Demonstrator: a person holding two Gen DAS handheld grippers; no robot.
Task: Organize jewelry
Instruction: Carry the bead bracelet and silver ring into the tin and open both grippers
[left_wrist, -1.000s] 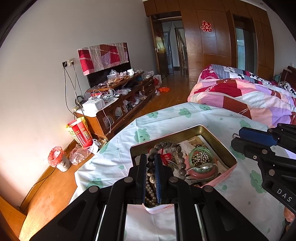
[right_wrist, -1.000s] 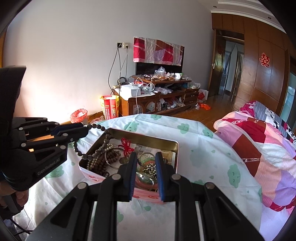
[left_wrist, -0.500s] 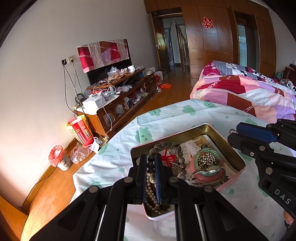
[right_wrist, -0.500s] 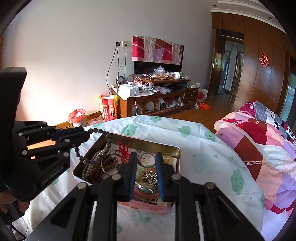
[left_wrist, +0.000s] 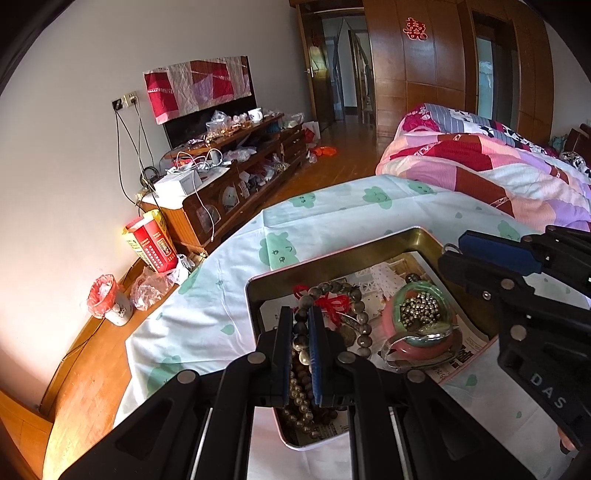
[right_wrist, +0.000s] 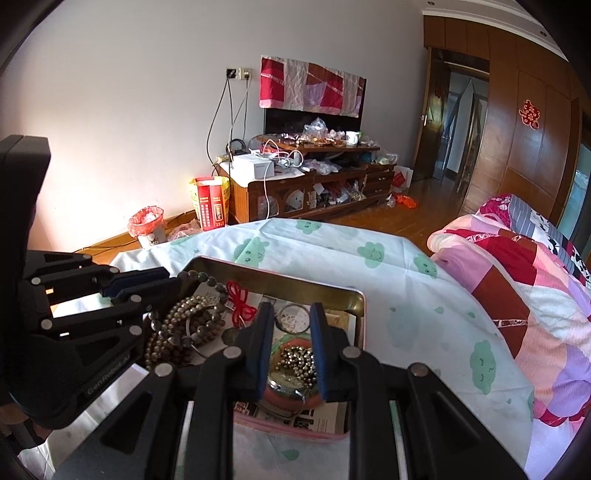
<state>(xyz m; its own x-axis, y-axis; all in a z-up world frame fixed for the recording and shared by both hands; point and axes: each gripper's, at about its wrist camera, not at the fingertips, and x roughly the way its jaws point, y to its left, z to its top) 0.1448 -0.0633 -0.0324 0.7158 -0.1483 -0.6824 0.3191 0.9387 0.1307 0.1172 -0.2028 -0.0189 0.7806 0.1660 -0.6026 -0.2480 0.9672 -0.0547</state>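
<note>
**Beads gripped over a tin yet to be sorted**

Left wrist view: the left gripper (left_wrist: 298, 325) is clenched on a string of round, dull beads (left_wrist: 301, 338) above the brassy tin (left_wrist: 332, 254), where bangles (left_wrist: 421, 332) lie heaped.

Right wrist view: the right gripper (right_wrist: 291, 332) hovers released over the glossy bangles (right_wrist: 291, 384); sorting looks barely begun.
</note>
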